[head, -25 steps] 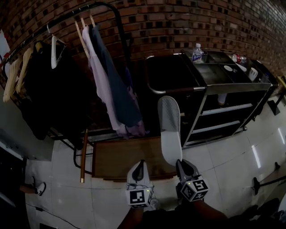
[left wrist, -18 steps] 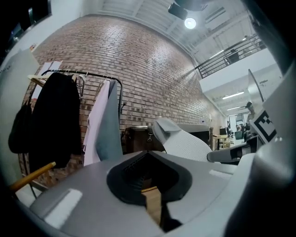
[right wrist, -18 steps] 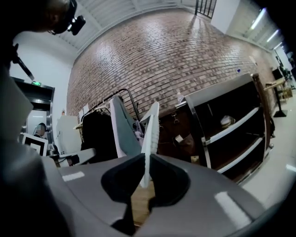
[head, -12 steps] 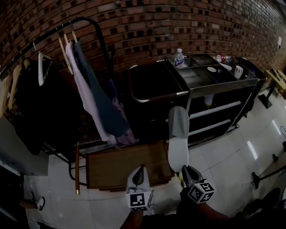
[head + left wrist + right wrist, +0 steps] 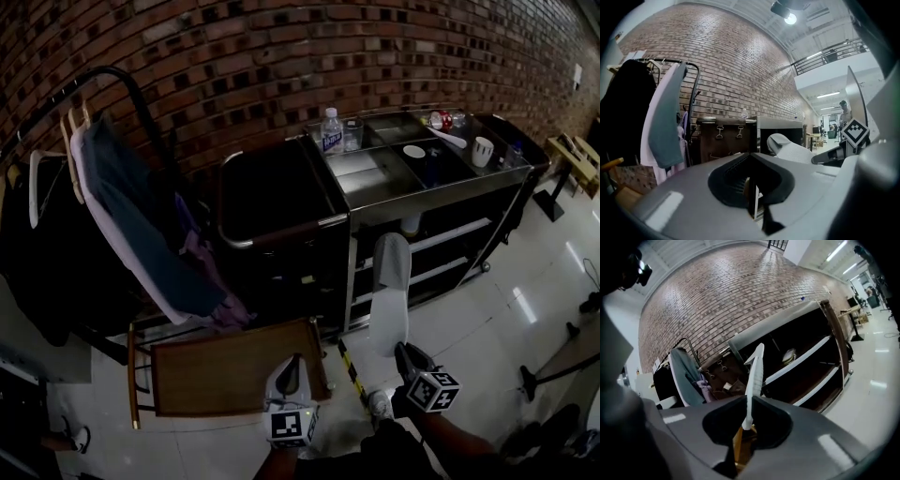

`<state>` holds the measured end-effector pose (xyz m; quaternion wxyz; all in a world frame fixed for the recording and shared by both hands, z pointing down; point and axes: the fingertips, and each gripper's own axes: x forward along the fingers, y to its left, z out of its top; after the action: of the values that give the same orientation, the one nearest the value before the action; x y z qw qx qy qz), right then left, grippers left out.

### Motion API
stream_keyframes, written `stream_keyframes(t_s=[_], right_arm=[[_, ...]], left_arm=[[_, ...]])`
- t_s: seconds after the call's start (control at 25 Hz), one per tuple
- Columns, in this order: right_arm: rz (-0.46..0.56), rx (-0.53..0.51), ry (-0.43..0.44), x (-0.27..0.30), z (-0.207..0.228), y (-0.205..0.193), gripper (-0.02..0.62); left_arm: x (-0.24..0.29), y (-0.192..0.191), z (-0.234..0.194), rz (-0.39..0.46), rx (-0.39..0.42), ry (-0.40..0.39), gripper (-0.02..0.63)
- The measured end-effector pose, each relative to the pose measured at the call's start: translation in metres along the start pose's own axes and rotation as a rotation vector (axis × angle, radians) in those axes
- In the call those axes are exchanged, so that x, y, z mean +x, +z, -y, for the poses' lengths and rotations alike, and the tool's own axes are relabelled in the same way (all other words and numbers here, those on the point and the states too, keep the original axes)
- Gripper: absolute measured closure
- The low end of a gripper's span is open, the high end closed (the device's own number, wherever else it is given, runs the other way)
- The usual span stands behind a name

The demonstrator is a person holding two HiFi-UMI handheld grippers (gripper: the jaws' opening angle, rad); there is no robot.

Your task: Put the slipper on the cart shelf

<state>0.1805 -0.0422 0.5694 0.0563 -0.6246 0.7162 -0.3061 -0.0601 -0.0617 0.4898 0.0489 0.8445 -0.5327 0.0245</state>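
My right gripper (image 5: 404, 352) has its fingers narrowed on the heel of the slipper (image 5: 390, 291), which stretches forward toward the cart (image 5: 441, 195). The toe seems just short of the front edge of the shelf (image 5: 450, 234), though the dim head view makes that hard to judge. Bare floor (image 5: 506, 309) lies open on the right. My left gripper (image 5: 292, 364), fingers together and empty, hangs over the right edge of a wooden table (image 5: 216, 370).
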Motion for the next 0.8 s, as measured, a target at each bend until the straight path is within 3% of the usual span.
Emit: stream_keyframes(t_s=[0.36, 0.56, 0.8], right_arm=[[-0.104, -0.081, 0.124, 0.116, 0.071, 0.099, 0.561], [-0.194, -0.071, 0.180, 0.189, 0.085, 0.115, 0.561], [-0.283, -0.049, 0.189, 0.254, 0.097, 0.114, 0.561]], left_arm=[[0.109, 0.004, 0.051, -0.013, -0.011, 0.103, 0.592], [0.127, 0.004, 0.053, -0.022, 0.021, 0.182, 0.592], [0.130, -0.008, 0.035, -0.062, 0.010, 0.296, 0.592]])
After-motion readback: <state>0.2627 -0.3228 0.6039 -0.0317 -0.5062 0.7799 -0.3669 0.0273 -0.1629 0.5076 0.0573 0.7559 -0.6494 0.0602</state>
